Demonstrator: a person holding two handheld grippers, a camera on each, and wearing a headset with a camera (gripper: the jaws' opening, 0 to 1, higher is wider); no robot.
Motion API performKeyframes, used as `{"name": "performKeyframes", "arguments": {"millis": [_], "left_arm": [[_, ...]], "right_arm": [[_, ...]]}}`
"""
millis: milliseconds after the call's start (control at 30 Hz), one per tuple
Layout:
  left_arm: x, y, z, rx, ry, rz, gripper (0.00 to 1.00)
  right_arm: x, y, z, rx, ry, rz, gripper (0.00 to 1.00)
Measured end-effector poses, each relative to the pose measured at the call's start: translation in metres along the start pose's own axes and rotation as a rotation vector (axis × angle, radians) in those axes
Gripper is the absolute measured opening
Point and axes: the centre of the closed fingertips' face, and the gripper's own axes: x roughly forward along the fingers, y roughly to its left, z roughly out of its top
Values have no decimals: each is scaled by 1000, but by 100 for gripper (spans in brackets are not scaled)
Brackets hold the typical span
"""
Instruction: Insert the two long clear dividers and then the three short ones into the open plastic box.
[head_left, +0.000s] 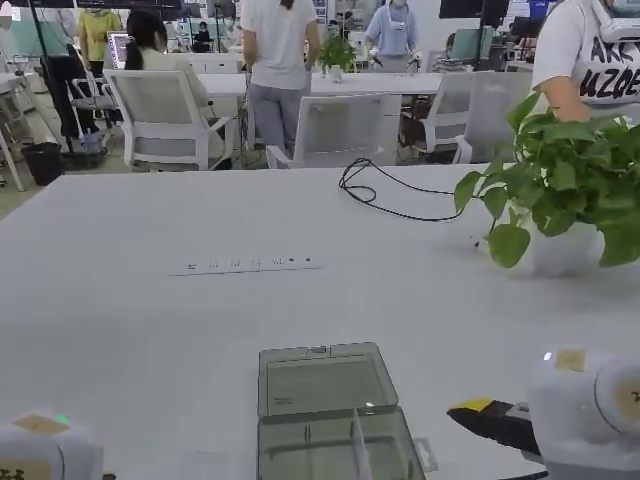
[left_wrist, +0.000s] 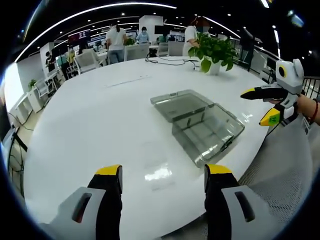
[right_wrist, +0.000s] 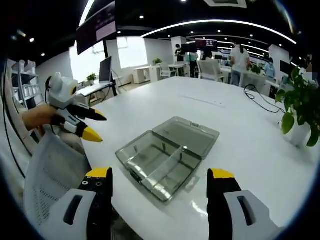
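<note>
Bright, even ceiling light, soft glare on the white table (left_wrist: 157, 172), fisheye warp at edges.

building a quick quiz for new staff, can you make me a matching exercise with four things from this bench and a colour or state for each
Things:
1 box
2 plant
3 cable
4 left gripper

Colour or state:
a black, looped on the table
b jaws wide apart
c open, see-through grey
d green and leafy

Pairs: 1-c, 2-d, 3-a, 4-b
</note>
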Motion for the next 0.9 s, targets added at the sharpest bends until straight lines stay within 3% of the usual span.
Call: {"name": "performKeyframes", "arguments": {"millis": [167,433,600,733,900], "left_arm": [[13,5,-9,5,54,13,62],[33,12,-25,-48,134,22,55],[40,14,-28,-84,141,19,50],[46,15,-34,-64,178,36,47],[52,10,-38,-58,193,33,44]], "right_arm": [[-1,-1,2,-23,-11,-2,78],[-2,-5,2,-26,-13,-18,78],[-1,-8,0,-25,-13,-25,77],[0,-11,-3,-15,-9,-28,77],[0,-14,-6,-8,-6,-34,76]]}}
